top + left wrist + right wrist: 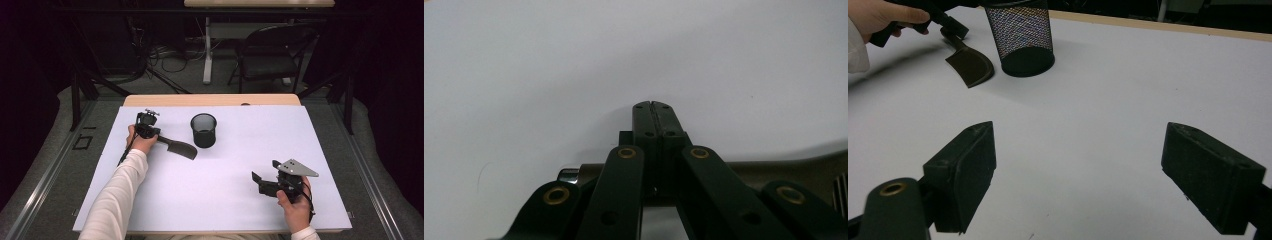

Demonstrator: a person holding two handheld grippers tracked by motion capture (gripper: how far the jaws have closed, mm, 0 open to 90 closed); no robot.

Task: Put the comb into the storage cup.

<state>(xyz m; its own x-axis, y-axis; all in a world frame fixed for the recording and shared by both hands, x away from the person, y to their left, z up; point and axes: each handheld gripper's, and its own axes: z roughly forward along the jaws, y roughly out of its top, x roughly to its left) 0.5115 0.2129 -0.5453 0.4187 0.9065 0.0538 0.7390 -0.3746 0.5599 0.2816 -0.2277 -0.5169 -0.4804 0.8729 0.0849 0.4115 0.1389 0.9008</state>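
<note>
A dark spatula (181, 148) lies flat on the white sheet, its blade beside a black mesh cup (203, 130) that stands upright. My left gripper (157, 135) sits over the spatula's handle end. In the left gripper view its jaws (652, 106) are pressed together with nothing between the tips, and the handle (774, 170) crosses underneath them. The right gripper view shows the spatula (969, 64) and the cup (1020, 35) far off at upper left. My right gripper (258, 182) rests near the front right, open (1079, 145), with bare sheet between its pads.
The white sheet (240, 150) covers most of a wooden table whose far edge (210, 100) shows. A black chair (270, 50) and table legs with cables stand beyond it on the floor.
</note>
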